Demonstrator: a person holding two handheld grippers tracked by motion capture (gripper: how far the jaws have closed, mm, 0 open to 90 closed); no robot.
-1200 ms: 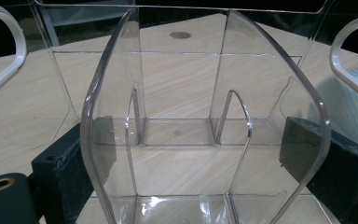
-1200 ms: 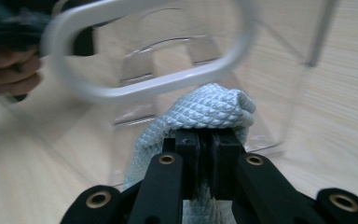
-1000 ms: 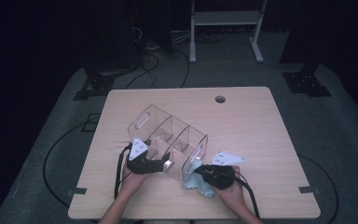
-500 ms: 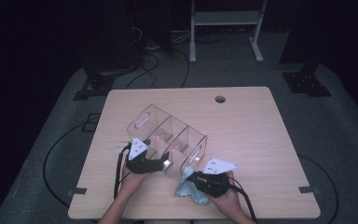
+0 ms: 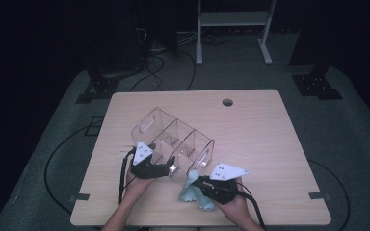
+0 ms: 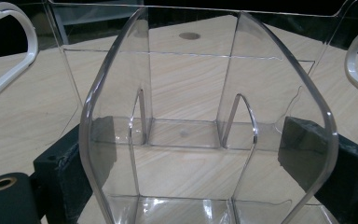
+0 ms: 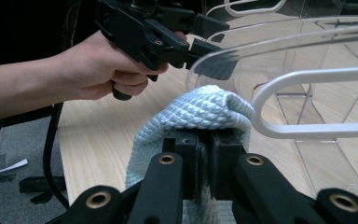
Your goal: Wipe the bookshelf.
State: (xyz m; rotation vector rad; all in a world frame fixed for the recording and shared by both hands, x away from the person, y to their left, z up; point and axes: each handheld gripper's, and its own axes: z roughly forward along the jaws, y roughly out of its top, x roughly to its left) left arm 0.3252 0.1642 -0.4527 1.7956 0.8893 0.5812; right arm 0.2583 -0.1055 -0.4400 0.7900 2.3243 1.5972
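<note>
Right gripper: jaws pinched nearly together on a fold of the light-blue cloth; the fold bulges above the pads and the rest hangs down behind them. In the high view the right gripper sits at the near-right end of the clear organiser, cloth bunched on the table just beside that end wall.

Left gripper: jaws stand wide, one either side of the organiser's near wall, pads against the clear plastic, gripping it. High view places the left gripper at the organiser's near long side.

Organiser: tilted, lifted on the near side, opening facing away and up. Long axis runs diagonally, far-left to near-right; white-rimmed handle cutouts at both ends; inner dividers split it into compartments.

Room: organiser lies left of table centre. Near edge close behind both hands. Broad bare wood to the right and far side, out to the grommet hole.
</note>
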